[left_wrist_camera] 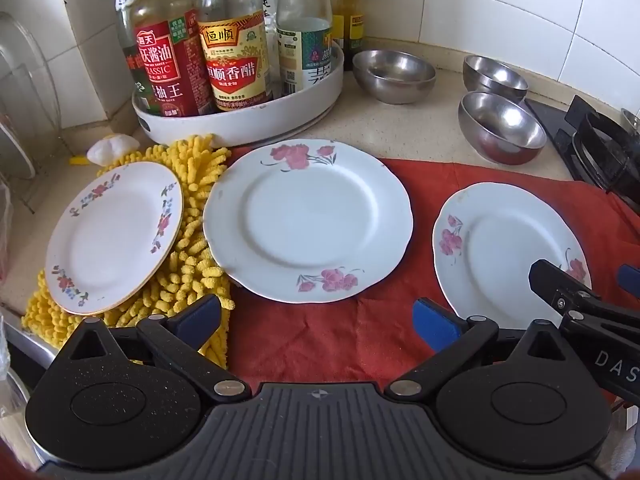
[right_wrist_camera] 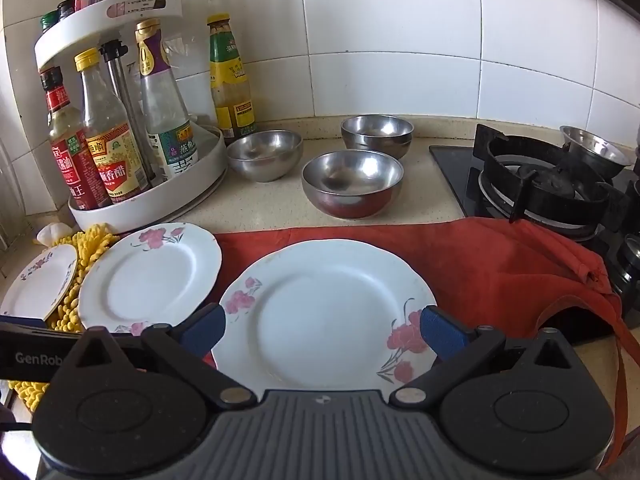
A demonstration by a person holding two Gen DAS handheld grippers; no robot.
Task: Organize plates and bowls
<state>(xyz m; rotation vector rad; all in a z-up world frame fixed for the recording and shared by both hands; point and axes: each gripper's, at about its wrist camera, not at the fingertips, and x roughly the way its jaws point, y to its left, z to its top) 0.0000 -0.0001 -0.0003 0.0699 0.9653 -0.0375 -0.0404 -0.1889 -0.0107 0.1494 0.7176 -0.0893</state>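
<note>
Both grippers hang over a kitchen tabletop (right_wrist_camera: 424,184), angled downward, jaws spread wide and grasping nothing. Nearest, the right gripper (right_wrist_camera: 322,330) is poised above a rose-patterned plate (right_wrist_camera: 320,312) on a red cloth (right_wrist_camera: 500,264), its blue pads at either side of the plate's near rim; whether they touch it cannot be told. The left gripper (left_wrist_camera: 318,318) hovers over the bare cloth (left_wrist_camera: 320,340) between that plate (left_wrist_camera: 504,248) and the large rose plate (left_wrist_camera: 308,220) at centre, its jaws likewise released. To the left, a small gold-rimmed floral plate (left_wrist_camera: 112,236) lies tilted on a yellow chenille mitt (left_wrist_camera: 188,280). Beyond the cloth, three steel bowls (right_wrist_camera: 352,180) stand apart from one another on the tabletop, beside a white turntable rack (left_wrist_camera: 240,120) crowded with sauce bottles (left_wrist_camera: 232,64). A gas hob (right_wrist_camera: 552,184) sits at right, tiled wall (right_wrist_camera: 400,40) behind.
</note>
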